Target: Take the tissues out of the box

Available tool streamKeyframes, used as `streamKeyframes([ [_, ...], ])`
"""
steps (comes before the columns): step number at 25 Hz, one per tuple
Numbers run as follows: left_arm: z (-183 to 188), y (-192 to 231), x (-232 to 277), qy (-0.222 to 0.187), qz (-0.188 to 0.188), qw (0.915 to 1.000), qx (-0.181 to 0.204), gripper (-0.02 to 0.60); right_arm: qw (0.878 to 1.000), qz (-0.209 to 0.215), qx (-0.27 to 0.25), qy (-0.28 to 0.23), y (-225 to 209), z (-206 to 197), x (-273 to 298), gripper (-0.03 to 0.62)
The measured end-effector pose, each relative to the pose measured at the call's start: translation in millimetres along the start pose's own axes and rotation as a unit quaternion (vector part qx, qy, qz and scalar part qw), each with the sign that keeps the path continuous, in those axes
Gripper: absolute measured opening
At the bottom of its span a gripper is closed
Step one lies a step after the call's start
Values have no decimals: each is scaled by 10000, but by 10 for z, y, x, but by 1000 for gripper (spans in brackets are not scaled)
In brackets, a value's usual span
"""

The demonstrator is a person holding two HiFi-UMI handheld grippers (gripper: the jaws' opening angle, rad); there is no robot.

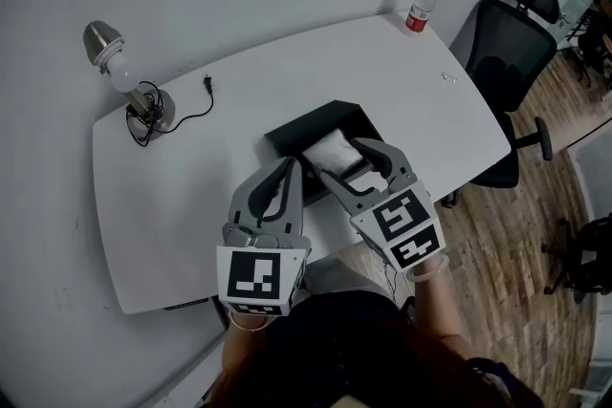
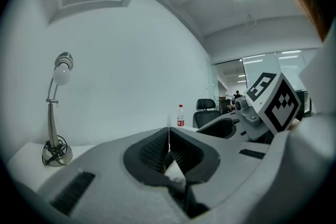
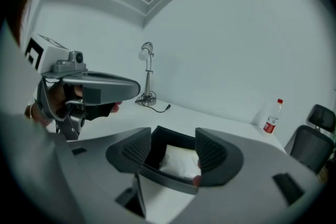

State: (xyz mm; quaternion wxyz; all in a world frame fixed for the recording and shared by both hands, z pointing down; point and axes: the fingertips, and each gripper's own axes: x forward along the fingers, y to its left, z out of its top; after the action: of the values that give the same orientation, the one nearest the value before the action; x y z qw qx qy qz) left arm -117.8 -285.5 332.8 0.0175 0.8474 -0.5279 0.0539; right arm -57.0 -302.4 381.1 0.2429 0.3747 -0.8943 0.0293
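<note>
A black open box (image 1: 304, 125) stands on the white table (image 1: 191, 196), a little in from its near edge. Inside lies a white pack of tissues (image 1: 332, 149), seen in the right gripper view as a soft white pack (image 3: 180, 161). My right gripper (image 1: 356, 169) hangs over the box's near side with its jaws apart; the pack shows between them (image 3: 173, 153) without being pressed. To the left of the box, my left gripper (image 1: 289, 171) is above the table, its pads closed together (image 2: 169, 140) with nothing held.
A desk lamp (image 1: 122, 70) with a coiled cord and loose plug (image 1: 207, 85) stands at the table's far left. A water bottle (image 1: 419, 7) is at the far right corner. A black office chair (image 1: 509, 54) is beside the table's right edge.
</note>
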Motion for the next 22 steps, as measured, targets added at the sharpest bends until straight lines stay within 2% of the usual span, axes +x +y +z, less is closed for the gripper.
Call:
streamKeyframes([
  [12,-131,185,243,238,68,9995,-195,26,9963,204,47,832,-116,-333,441,280],
  [22,-275,321,478,370,20,9987,-342,26,9850,497,54,1650,-124,-627,691,307],
])
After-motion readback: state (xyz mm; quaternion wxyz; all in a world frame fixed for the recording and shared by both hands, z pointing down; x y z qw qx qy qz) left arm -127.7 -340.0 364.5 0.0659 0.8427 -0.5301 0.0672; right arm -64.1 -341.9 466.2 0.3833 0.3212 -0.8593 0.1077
